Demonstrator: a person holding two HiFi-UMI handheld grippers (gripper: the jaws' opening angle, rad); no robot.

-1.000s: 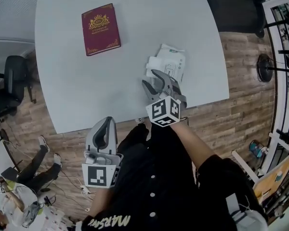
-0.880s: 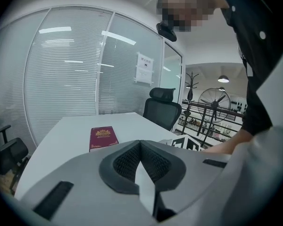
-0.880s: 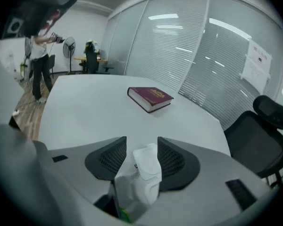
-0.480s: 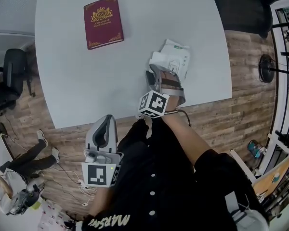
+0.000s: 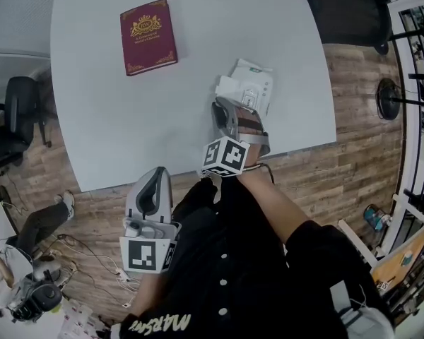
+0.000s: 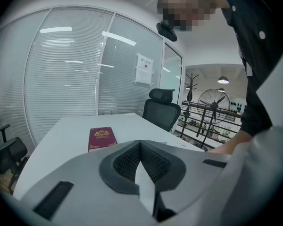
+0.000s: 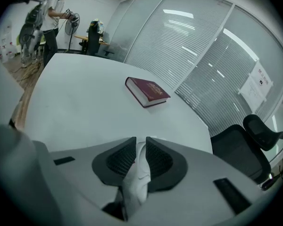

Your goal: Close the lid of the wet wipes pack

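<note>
The white wet wipes pack (image 5: 254, 85) lies near the front right edge of the grey table (image 5: 127, 119). A white flap (image 5: 230, 89) stands up at its near left side. My right gripper (image 5: 223, 111) reaches that side, rolled onto its side. Its jaws are closing, and in the right gripper view a soft white flap (image 7: 137, 173) fills the narrow gap between the pads of the right gripper (image 7: 141, 142). My left gripper (image 5: 155, 179) hangs off the table's front edge, shut and empty, and the left gripper (image 6: 140, 142) has its tips together.
A dark red book (image 5: 148, 37) lies at the table's far left, seen as the book (image 6: 102, 138) and the book (image 7: 148, 91) in both gripper views. Office chairs (image 5: 14, 115) stand to the left, a floor fan (image 5: 390, 99) to the right. A person (image 7: 52, 18) stands beyond the table.
My right gripper has rolled onto its side at the pack's near edge, and its jaws have narrowed from wide open onto the white flap. The left gripper stayed put.
</note>
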